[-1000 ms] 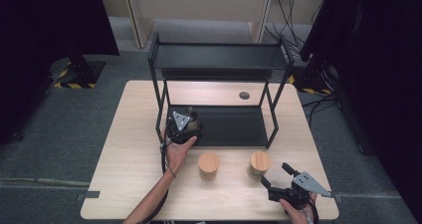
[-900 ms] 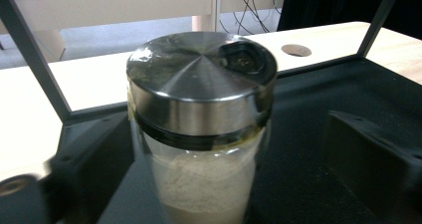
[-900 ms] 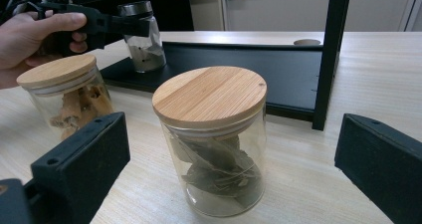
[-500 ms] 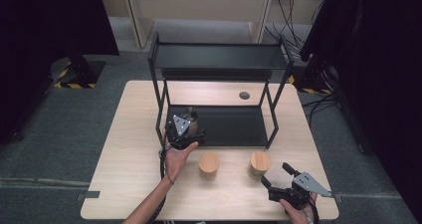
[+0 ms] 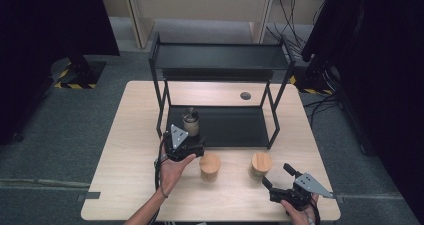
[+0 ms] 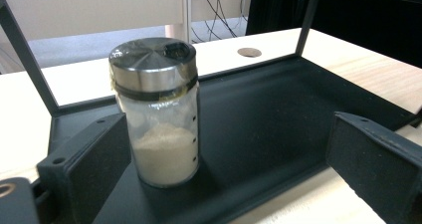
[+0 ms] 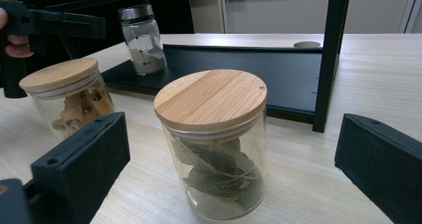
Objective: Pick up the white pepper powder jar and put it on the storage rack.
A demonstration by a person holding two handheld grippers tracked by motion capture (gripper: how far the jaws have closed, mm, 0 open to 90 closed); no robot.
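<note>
On rack's point(image 5: 220, 126) lower tray, left end: one shaker point(image 5: 190, 121), upright, near front edge. Just before rack: left gripper point(image 5: 187, 147) wide open, empty. In front of rack: two jars point(image 5: 210, 166), well apart; right gripper point(image 5: 280, 179) wide open, empty.

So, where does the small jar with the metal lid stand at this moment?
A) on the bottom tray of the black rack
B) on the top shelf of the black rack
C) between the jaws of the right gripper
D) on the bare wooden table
A: the shaker jar stands upright on the rack's black bottom tray, just ahead of the open left gripper.
</note>
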